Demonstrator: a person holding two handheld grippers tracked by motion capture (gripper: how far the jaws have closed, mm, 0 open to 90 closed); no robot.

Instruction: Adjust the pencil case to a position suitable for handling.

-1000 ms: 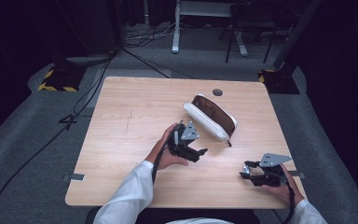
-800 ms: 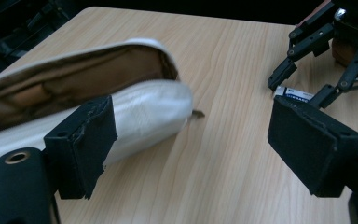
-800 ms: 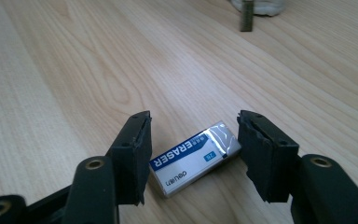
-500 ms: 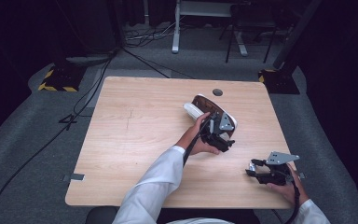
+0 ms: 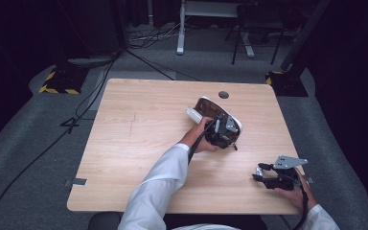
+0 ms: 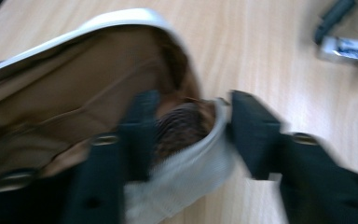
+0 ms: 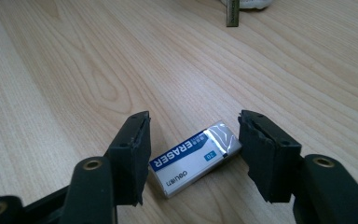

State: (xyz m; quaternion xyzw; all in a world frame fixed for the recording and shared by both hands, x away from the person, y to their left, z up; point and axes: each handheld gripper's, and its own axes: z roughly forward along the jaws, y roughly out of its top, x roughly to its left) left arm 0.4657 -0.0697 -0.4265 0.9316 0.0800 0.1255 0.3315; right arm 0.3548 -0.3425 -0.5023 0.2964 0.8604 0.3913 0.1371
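Left gripper [image 6: 186, 140] jaws straddle pencil case [image 6: 88, 93] rim, not yet pinched; right gripper [image 7: 193, 154] gapes around eraser [image 7: 193, 156] — close squarely across its short sides

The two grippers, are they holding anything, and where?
The left gripper has its fingers either side of the pencil case rim, one inside, one outside; whether it pinches is unclear. The right gripper is open around the eraser on the table, holding nothing.
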